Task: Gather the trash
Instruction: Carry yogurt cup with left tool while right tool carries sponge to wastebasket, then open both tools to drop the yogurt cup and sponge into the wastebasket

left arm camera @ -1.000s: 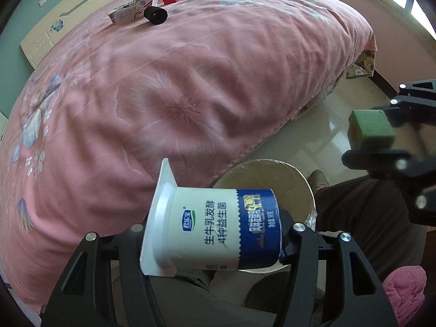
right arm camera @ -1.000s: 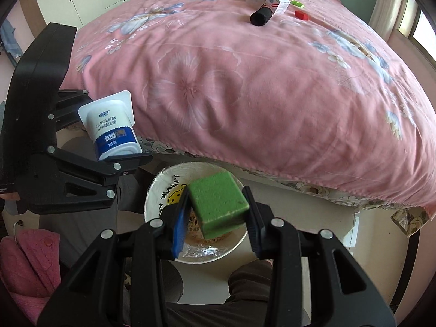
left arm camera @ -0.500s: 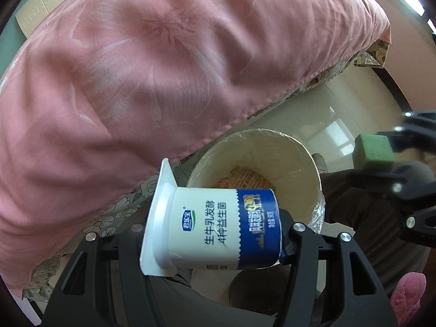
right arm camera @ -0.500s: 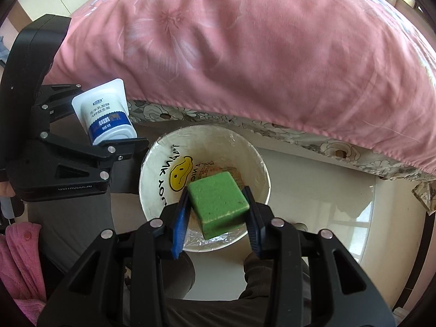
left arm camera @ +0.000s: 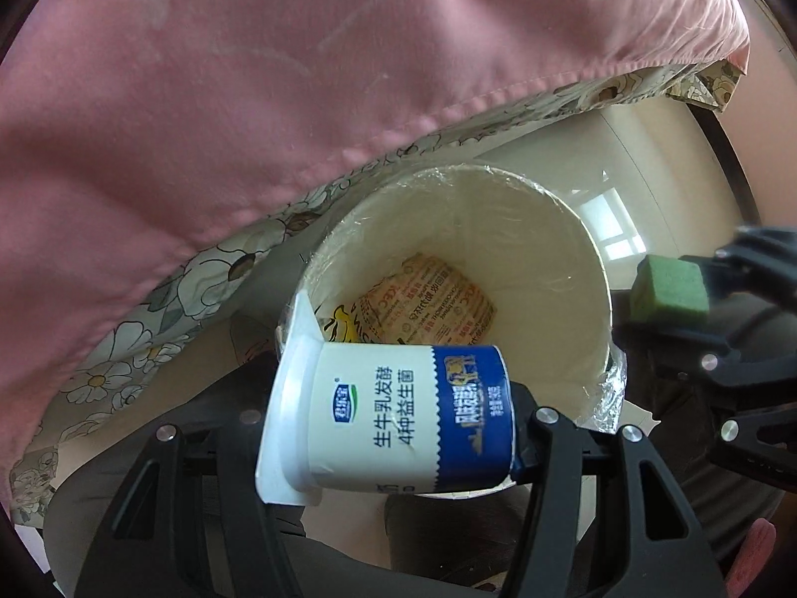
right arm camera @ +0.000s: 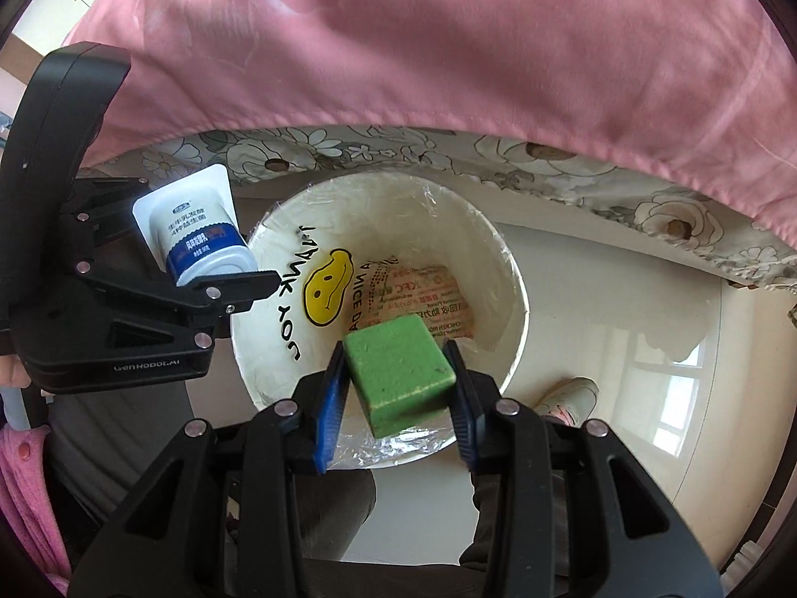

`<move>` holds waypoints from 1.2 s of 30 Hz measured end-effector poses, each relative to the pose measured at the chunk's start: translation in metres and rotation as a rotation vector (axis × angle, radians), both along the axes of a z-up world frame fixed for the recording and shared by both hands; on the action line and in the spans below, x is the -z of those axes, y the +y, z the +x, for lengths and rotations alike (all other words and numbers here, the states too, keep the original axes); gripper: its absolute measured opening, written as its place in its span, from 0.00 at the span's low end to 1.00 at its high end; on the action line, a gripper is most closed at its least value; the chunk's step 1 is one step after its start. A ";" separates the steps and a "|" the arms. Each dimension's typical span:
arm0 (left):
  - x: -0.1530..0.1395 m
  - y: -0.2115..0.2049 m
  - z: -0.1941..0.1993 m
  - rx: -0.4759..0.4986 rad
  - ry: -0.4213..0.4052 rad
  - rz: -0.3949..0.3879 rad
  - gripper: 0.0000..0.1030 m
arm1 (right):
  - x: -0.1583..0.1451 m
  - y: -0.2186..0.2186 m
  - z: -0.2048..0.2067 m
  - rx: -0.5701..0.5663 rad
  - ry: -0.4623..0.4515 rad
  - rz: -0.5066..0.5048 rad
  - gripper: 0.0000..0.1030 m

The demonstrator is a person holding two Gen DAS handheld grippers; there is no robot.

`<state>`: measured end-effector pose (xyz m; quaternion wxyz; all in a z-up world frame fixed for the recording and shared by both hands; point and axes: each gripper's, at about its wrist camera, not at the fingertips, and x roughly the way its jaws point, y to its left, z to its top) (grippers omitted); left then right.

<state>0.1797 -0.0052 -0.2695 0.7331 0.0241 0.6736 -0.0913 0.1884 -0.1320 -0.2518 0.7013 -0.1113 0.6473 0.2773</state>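
My left gripper (left arm camera: 398,423) is shut on a white and blue yogurt cup (left arm camera: 393,418), held sideways over the near rim of a white paper bucket (left arm camera: 563,229) on the floor. That cup (right arm camera: 197,234) also shows at the bucket's left edge in the right wrist view. My right gripper (right arm camera: 398,381) is shut on a green sponge block (right arm camera: 398,373), just above the bucket (right arm camera: 269,344). A crumpled printed wrapper (left arm camera: 433,304) lies at the bucket's bottom. The green block (left arm camera: 667,289) appears again at the right of the left wrist view.
A bed with a pink cover (left arm camera: 299,74) and a floral sheet edge (right arm camera: 548,154) overhangs right behind the bucket. Glossy pale floor (right arm camera: 622,324) lies to the right. A person's dark trouser legs (right arm camera: 348,523) and a shoe (right arm camera: 568,393) are close below the grippers.
Both grippers have come down beside the bed toward the bucket, which now looks much larger. The bed top with its items has dropped out of view. Both grips are unchanged.
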 end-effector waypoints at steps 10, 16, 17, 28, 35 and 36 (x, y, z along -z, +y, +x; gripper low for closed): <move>0.049 0.005 0.009 -0.035 0.112 -0.038 0.60 | 0.053 0.011 0.012 0.013 0.096 -0.019 0.38; 0.078 0.003 0.013 -0.018 0.158 -0.035 0.60 | 0.080 0.015 0.014 0.017 0.140 -0.038 0.38; 0.083 0.004 0.015 -0.020 0.165 -0.037 0.60 | 0.085 0.015 0.015 0.021 0.149 -0.039 0.38; 0.116 0.000 0.017 -0.004 0.241 -0.019 0.60 | 0.123 0.025 0.018 0.019 0.206 -0.076 0.38; 0.125 -0.005 0.018 0.006 0.252 -0.003 0.61 | 0.130 0.027 0.013 -0.009 0.205 -0.109 0.38; 0.127 -0.006 0.018 0.010 0.253 -0.001 0.62 | 0.132 0.027 0.012 -0.009 0.205 -0.109 0.39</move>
